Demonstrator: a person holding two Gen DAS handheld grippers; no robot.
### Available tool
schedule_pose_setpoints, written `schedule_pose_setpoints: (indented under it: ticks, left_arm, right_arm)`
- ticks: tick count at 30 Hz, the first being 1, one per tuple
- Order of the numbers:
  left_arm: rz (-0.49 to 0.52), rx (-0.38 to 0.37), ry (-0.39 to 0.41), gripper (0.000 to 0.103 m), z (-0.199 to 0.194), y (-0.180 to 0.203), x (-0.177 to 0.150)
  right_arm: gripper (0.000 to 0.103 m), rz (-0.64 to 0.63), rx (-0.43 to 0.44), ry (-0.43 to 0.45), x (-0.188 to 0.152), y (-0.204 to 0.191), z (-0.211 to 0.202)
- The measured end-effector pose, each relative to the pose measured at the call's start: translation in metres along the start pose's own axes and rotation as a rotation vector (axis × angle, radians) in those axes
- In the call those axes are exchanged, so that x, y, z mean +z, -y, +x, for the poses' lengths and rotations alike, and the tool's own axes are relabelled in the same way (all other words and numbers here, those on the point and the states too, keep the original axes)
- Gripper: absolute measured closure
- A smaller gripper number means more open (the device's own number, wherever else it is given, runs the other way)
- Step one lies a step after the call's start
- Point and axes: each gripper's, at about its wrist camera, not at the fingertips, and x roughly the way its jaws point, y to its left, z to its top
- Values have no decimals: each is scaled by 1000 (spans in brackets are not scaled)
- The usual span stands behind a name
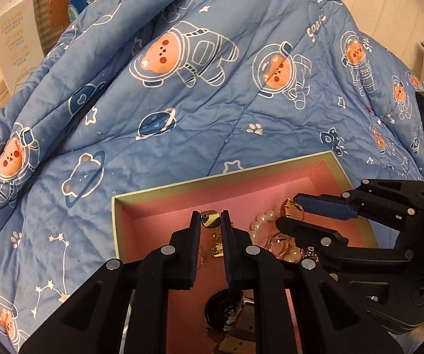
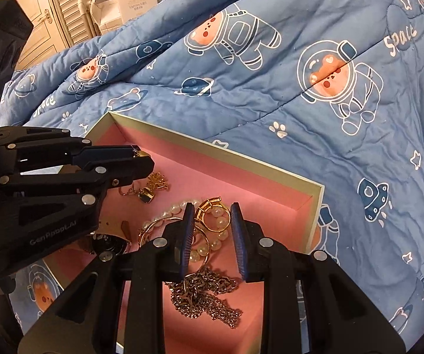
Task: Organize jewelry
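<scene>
Left wrist view shows the left gripper (image 1: 211, 221) with its jaws drawn close on a small gold piece (image 1: 210, 219), pinched at the tips above the pink floor of the box (image 1: 164, 194). From the right wrist view the same gripper (image 2: 136, 155) enters from the left, only a gold corner peeping past its tips, so the piece's shape reads better from its own camera: a flat, shiny gold plate with a dark stud at its left edge.

The right gripper (image 2: 212, 215) has its jaws parted wide around a gold ring (image 2: 212, 211), touching nothing that can be made out; the ring lies against a pearl strand (image 2: 220, 230). Only this view shows the silver chain (image 2: 206, 298) heaped under the jaws and the gold necklace with a dark heart pendant (image 2: 147, 196).

The box's long axis runs from lower left to upper right in the left view. It rests on a blue quilt (image 1: 182, 118) printed with astronaut bears.
</scene>
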Motion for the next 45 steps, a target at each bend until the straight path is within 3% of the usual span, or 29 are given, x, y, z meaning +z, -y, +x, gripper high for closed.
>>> schedule_pose_setpoints:
  ticks: [5,13,17,29,31,32,34,37,40,45]
  left_arm:
    - [13,30,-49,90,13,2,0]
    - [-59,4,-21,90,6,-9,-2]
    - [-5,30,-35,89,9,-2,-5]
    - [20,23,-65,86,15,7,-5]
    - [9,20,-66,84,17,8,-5]
    - [5,19,-62,84,17,7,-6]
    - [2,19,-50,84,14,6,-7]
    - [2,16,-37,77,8,5,-8]
    - [-8,13,-12,63,1,6,-7]
    - [-37,2,28,53,-11,4,-8]
  right_arm:
    - [77,-22,-3,-18,1,-2,2]
    - [77,-42,-12,-39,2,-3,5]
    - [77,-56,-28,-47,3,-5,8]
    - [77,-97,-65,-70,2,-10,11]
    - [74,-99,-68,-64,2,-10,10]
    - [66,-101,-67,-60,3,-10,10]
    - [61,-110,-67,-45,2,-9,7]
    - [55,-127,-80,-34,1,-11,3]
    - [54,-135,-78,-27,0,-11,-1]
    - [52,-152,-73,8,-4,-10,-16]
